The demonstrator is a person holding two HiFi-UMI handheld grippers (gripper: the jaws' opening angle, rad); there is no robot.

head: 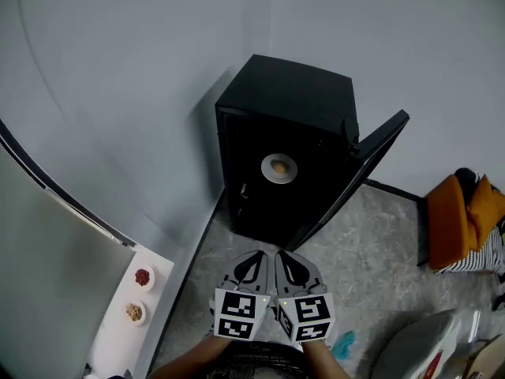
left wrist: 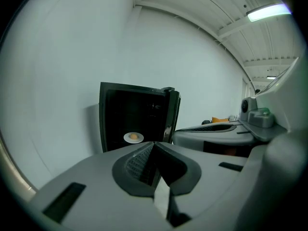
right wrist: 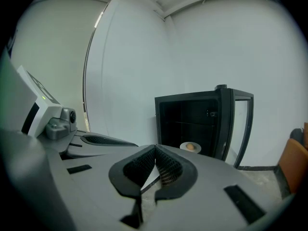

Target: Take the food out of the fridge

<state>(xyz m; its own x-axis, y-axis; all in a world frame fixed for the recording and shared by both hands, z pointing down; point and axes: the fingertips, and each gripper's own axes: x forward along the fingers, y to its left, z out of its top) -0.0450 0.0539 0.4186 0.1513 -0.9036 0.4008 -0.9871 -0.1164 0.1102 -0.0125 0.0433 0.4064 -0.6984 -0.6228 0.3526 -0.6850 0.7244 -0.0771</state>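
A small black fridge (head: 284,133) stands against the grey wall with its door (head: 355,176) swung open to the right. Inside, on a shelf, rests a white plate (head: 279,168) bearing a round tan piece of food (head: 278,165); the plate (left wrist: 134,137) shows in the left gripper view and the plate (right wrist: 190,147) in the right gripper view too. My left gripper (head: 254,257) and right gripper (head: 286,257) are held side by side well short of the fridge, both shut with nothing between the jaws. The left gripper (left wrist: 153,146) and right gripper (right wrist: 155,150) point at the fridge opening.
A white counter (head: 118,322) at lower left carries two small bowls (head: 143,277) of red and tan bits. An orange bag (head: 465,219) lies on the stone floor at right. A light blue scrap (head: 344,344) lies on the floor near my right hand.
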